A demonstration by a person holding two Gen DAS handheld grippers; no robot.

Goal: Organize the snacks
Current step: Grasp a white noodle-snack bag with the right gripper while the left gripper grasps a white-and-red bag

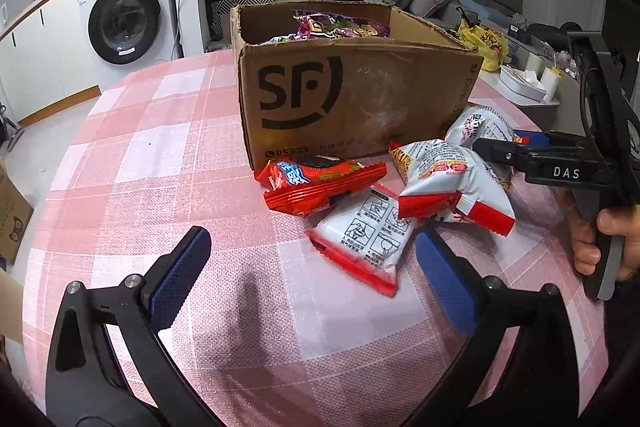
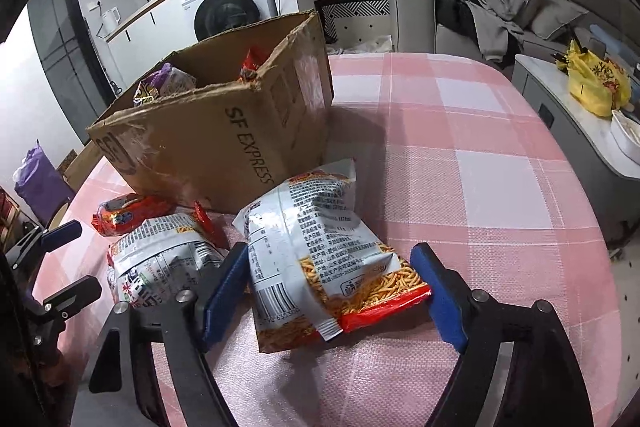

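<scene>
I'm working over the pink checked tablecloth [image 2: 480, 131], where the SF Express cardboard box [image 1: 352, 87] stands open-topped with purple and red packets already inside. Four snack packets lie loose just in front of it. The noodle-snack bag [image 2: 320, 259] sits between my right gripper [image 2: 328, 287] pads: the left pad looks to be touching its side, the right pad stands just off the red sealed end, so I judge no firm grip yet. My left gripper [image 1: 312, 279] hangs wide with nothing in it, its right pad just beside the white instruction-printed packet [image 1: 360, 247], with a red wafer-style packet [image 1: 316, 183] beyond. The risk I see: the bag is puffy and slick, so a squeeze near its end could squirt it sideways or crush the noodles, and a lift could snag the box's ragged rim
</scene>
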